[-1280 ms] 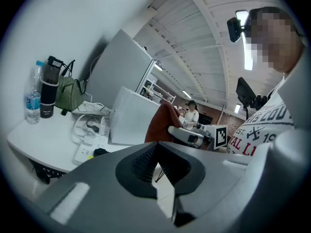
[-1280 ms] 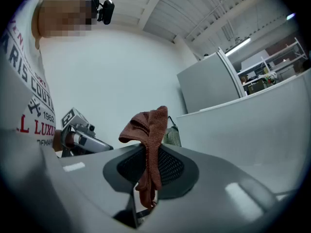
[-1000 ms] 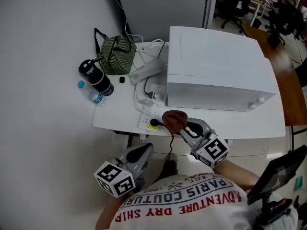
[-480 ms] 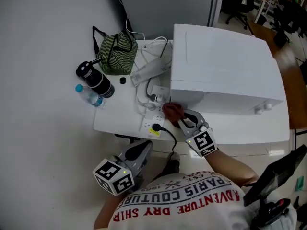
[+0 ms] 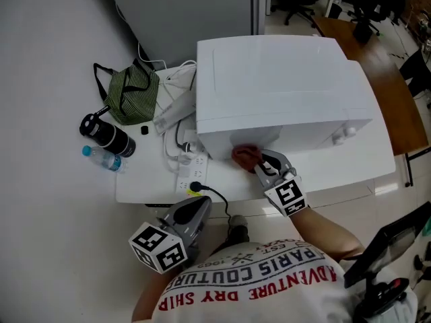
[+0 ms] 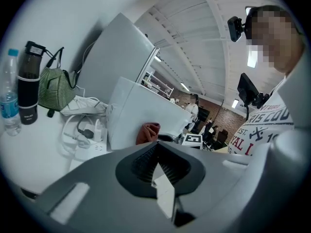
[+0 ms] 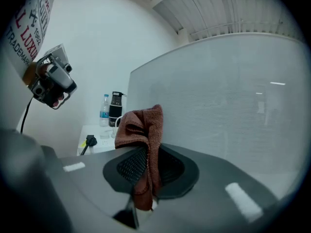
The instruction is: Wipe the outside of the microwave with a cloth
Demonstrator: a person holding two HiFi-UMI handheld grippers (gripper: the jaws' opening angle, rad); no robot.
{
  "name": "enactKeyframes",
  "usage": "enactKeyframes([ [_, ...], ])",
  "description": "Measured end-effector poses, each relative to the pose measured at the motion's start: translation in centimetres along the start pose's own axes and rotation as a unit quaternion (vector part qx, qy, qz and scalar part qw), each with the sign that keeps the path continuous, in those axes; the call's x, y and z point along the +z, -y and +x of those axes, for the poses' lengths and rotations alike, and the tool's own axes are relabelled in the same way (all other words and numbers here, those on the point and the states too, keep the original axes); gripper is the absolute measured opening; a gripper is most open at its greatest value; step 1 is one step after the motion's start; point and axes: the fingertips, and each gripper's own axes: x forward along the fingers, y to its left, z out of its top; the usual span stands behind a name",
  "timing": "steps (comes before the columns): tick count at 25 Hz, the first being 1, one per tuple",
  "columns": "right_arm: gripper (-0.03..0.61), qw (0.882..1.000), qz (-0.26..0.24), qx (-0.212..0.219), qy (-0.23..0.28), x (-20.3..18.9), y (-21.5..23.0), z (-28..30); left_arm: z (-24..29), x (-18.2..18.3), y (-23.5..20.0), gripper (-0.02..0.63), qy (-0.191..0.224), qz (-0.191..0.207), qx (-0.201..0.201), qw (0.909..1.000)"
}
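We see the right gripper (image 5: 261, 165) clamped on a reddish-brown cloth (image 5: 244, 155), holding it against the front face of the white microwave (image 5: 283, 79), low near its left corner. The microwave fills the right half of the desk (image 5: 145, 180). The left gripper (image 5: 196, 209) hangs off the desk's front edge, jaws together on nothing

Microwave (image 5: 283, 93) on table (image 5: 145, 186), right side; power strip (image 5: 188, 173) just left of it, bag (image 5: 131, 93) behind, flask (image 5: 108, 134) and water bottle (image 5: 101, 159) far left; cloth (image 5: 246, 156) at microwave's near face, in right gripper (image 5: 261, 165); left gripper (image 5: 201, 206) before table edge
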Motion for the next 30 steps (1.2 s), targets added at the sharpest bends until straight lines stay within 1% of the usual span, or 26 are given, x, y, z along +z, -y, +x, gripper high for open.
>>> enactKeyframes([
  [7,0.046,0.995,0.016,-0.097,-0.014,-2.2,7.0,-6.1,3.5,-0.2,3.3,0.006,-0.032,0.022,-0.048,0.9981],
  [13,0.046,0.983,0.048,-0.174,-0.021,-3.6,12.0,-11.0,5.1,0.9,5.3,0.006,-0.047,0.042,-0.072,0.9955],
  [17,0.048,0.977,0.046,-0.208,-0.028,-4.3,14.8,-13.2,6.3,0.8,6.3,0.006,-0.051,0.05,-0.092,0.9932],
  [19,0.048,0.973,0.056,-0.221,-0.029,-4.7,15.7,-14.3,6.8,0.8,6.7,0.006,-0.054,0.053,-0.099,0.9922],
  [21,0.048,0.97,0.076,-0.229,-0.028,-5.1,16.5,-15.2,7.2,1.0,7.1,0.006,-0.058,0.055,-0.103,0.9915],
  [24,0.048,0.971,0.093,-0.22,-0.024,-5.3,16.6,-15.9,7.5,1.2,7.6,0.006,-0.06,0.058,-0.111,0.9903],
  [27,0.048,0.973,0.096,-0.209,-0.013,-4.6,15.6,-16.4,7.6,1.2,7.8,0.006,-0.058,0.06,-0.112,0.9902],
  [30,0.048,0.976,0.1,-0.191,0.016,-2.6,13.6,-16.2,7.3,1.0,7.6,0.006,-0.048,0.055,-0.106,0.9917],
])
